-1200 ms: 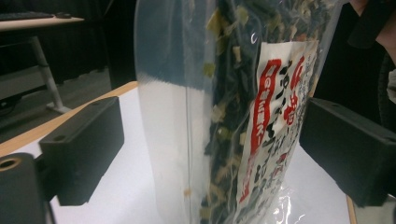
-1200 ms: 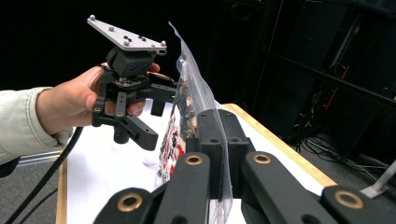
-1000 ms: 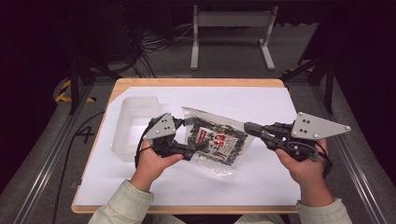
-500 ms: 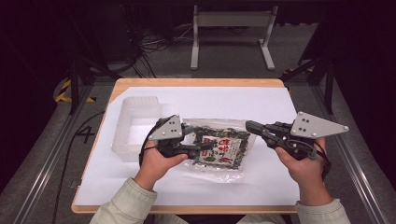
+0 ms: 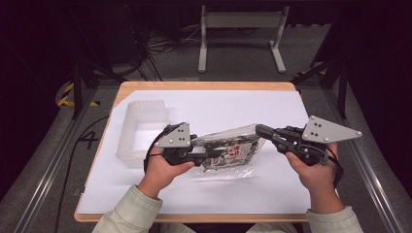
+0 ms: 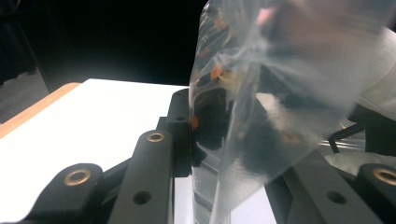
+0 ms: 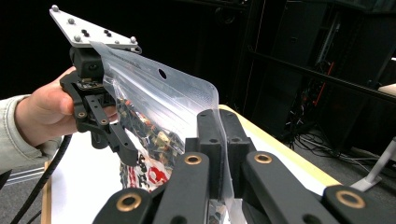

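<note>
Snack bag [image 5: 228, 150] pinched at opposite edges between left gripper [image 5: 210, 157] and right gripper [image 5: 260, 130] jaws; left jaws just closed on it. Keep both pinches firm, bag taut between them.

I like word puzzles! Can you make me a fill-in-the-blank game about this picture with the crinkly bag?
1. The clear bag is gripped by ____ grippers at once.
2. The left gripper has just been closing, and its jaws are now shut on the ____.
3. The right gripper pinches the bag's clear ____.
4. The see-through plastic tub sits on the table on the person's ____ side.

Missing words: two; bag; edge; left
</note>
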Tool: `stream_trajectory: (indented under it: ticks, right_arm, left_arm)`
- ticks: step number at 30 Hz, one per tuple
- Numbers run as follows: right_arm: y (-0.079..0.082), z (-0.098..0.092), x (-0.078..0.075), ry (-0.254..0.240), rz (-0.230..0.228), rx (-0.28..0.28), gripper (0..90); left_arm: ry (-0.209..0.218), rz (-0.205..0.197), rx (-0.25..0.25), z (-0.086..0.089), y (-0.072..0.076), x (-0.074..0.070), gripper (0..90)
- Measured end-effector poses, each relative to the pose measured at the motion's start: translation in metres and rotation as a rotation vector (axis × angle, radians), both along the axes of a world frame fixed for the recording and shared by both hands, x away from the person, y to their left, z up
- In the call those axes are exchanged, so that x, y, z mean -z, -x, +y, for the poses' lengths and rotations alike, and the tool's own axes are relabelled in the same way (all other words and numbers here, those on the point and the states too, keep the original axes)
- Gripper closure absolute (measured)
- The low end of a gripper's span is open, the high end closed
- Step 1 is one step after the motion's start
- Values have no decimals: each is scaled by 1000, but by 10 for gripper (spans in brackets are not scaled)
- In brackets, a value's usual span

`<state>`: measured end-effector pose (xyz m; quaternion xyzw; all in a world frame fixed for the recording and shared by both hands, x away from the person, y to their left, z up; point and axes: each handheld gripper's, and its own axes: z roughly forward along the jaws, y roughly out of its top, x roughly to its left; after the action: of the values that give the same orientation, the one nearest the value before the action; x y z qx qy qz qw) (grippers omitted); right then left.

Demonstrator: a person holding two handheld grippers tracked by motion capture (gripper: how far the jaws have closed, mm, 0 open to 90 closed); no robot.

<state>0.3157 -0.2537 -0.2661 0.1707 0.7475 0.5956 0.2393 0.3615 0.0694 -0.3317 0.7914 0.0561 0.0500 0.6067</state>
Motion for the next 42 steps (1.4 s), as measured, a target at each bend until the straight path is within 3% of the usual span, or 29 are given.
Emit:
stream_trajectory:
  ticks: [3, 8, 13, 15, 17, 23, 27, 33, 42]
  right_arm:
    - [-1, 0, 1, -7, -1, -5, 892]
    - [-2, -2, 2, -21, -2, -15, 853]
    - [-1, -4, 1, -22, -11, -2, 736]
    - [-1, -7, 1, -57, -26, 11, 629]
    - [0, -11, 1, -72, -28, 23, 589]
    - [1, -22, 3, -86, -24, 50, 557]
    - [0, -34, 10, -91, -3, 77, 512]
    - [-3, -52, 24, -117, 20, 123, 351]
    - [-4, -72, 42, -100, 42, 176, 317]
  left_arm:
    - [1, 21, 6, 1, 1, -1, 714]
    - [-1, 8, -6, 3, 2, -3, 718]
    - [-1, -6, -28, 5, 2, -4, 720]
    - [9, -5, -36, 8, 1, -5, 720]
    - [17, -4, -46, 11, 1, -6, 720]
    - [46, -4, -73, 21, -1, -12, 720]
    - [68, -4, -93, 29, -1, -16, 720]
    - [106, -9, -125, 45, -3, -23, 720]
    - [116, -40, -177, 64, -6, -31, 720]
